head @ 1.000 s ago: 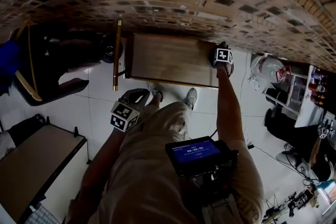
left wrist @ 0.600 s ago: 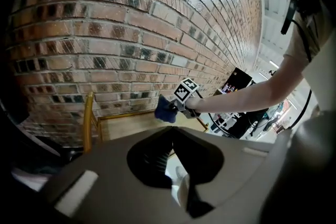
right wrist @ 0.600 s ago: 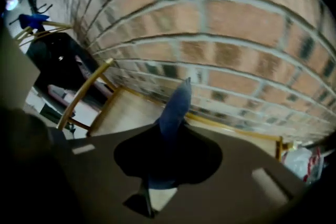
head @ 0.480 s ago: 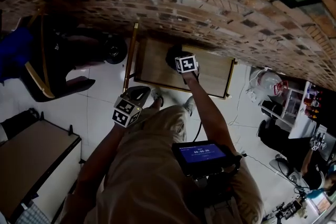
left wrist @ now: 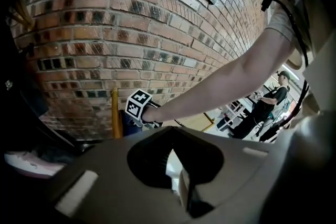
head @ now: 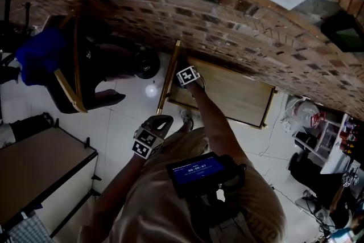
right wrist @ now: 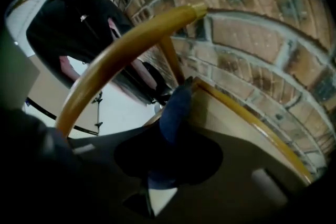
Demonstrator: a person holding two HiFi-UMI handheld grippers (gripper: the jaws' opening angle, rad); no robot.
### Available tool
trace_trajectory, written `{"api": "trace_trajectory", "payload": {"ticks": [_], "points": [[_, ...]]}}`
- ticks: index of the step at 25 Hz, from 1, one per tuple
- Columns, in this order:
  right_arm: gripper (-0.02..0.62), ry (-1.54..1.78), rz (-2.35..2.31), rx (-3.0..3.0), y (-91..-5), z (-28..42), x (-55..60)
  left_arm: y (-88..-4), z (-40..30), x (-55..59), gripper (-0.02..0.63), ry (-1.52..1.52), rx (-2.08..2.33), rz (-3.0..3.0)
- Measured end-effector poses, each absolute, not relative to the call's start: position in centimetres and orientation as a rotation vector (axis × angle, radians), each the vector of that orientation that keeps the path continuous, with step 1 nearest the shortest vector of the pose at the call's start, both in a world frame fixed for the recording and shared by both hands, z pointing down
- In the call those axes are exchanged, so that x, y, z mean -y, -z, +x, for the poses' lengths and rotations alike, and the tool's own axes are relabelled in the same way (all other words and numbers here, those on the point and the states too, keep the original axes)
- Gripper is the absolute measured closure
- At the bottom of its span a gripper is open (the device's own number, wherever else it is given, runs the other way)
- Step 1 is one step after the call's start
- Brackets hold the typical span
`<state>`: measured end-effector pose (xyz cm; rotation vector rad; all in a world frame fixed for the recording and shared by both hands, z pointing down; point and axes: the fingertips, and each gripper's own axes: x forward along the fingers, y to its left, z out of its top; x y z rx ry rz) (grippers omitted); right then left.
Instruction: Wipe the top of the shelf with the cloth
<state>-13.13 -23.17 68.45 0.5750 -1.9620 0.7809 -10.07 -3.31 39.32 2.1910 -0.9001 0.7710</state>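
Two grippers in frame.

Right gripper [head: 186, 79]: jaws closed tight on the blue cloth [right wrist: 176, 106]. The cloth sticks out forward from between them as a narrow fold. The fold's far end reaches the corner of the shelf top [head: 236, 95], at the left end in the head view. This is just beside the yellow rail [right wrist: 121, 44] and close under the brick wall [head: 142, 3]. Whether the cloth presses on the wood: cannot tell.

Head view is dark, and the cloth is hidden there under the marker cube [head: 187, 75] and the hand.

Left gripper [head: 151, 135]: well apart from the shelf, by the person's leg. Jaws together, nothing between them.
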Motion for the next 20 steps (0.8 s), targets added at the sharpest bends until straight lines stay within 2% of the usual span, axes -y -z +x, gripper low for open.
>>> {"api": "trace_trajectory", "payload": {"ticks": [4,9,20], "points": [[0.515,-0.733,0.538,1.958,-70.6,-14.8,22.8,-39.5,-11.7,2.5,0.601,-0.763,0.918,2.157],[0.515,-0.719,0.556,1.975,-70.6,-13.4,23.1,-40.4,-12.1,2.3,0.601,-0.815,0.897,2.170],[0.515,-0.774,0.718,1.903,-71.4,2.6,22.0,-40.5,-7.9,3.6,0.601,-0.840,0.853,2.204]]}}
